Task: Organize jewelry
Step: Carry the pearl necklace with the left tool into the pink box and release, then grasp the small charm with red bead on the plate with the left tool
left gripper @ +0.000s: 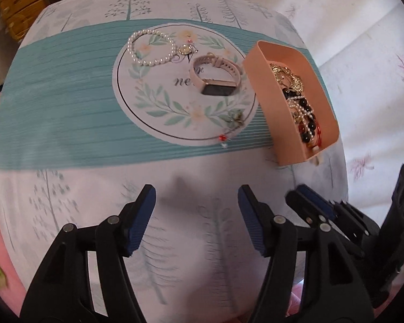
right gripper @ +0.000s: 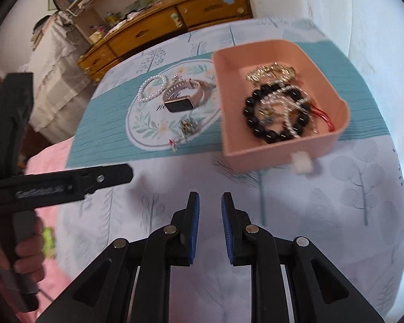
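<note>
**Left wrist: jewelry on printed cloth**

We see the left gripper w/ jaws wide apart, holding nothing, above the tablecloth. On the round wreath print: pearl bracelet top left, pink watch just right of it, small charm piece nearer us. Pink tray at right holds dark beads, pearls, gold pcs. Right gripper beside ours, lower right.

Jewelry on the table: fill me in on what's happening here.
A person holds a gripper in each hand above the table. The left gripper and right gripper are both open and empty. A pink tray already holds a black bead bracelet and gold pieces. A pearl bracelet, a pink watch and a small earring lie outside it on the mat.
</note>
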Demonstrator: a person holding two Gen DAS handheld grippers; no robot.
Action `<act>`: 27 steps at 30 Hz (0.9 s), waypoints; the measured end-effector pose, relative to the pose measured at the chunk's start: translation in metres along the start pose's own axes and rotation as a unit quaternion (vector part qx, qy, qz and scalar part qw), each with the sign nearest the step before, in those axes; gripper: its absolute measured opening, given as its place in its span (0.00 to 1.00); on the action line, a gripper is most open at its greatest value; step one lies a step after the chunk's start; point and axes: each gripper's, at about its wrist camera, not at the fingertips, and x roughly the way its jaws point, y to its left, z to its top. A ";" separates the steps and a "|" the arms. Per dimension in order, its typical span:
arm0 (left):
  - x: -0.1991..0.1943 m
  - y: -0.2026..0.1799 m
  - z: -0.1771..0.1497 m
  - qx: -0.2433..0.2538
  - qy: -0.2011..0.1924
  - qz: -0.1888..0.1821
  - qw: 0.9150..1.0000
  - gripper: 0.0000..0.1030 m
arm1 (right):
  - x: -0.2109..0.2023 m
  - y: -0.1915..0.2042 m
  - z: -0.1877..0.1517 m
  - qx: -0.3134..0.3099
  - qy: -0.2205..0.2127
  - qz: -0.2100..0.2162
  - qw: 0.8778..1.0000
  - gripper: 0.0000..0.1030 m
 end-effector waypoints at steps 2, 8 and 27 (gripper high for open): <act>0.003 0.013 0.006 0.013 0.006 -0.006 1.000 0.59 | 0.011 0.020 -0.001 -0.002 -0.017 -0.020 1.000 0.17; 0.013 0.038 0.034 -0.030 0.041 -0.103 0.993 0.59 | 0.044 0.064 0.005 -0.035 -0.056 -0.052 0.996 0.38; 0.060 -0.029 0.101 0.098 0.113 -0.103 0.983 0.54 | 0.095 0.091 0.014 -0.119 -0.109 -0.083 0.984 0.41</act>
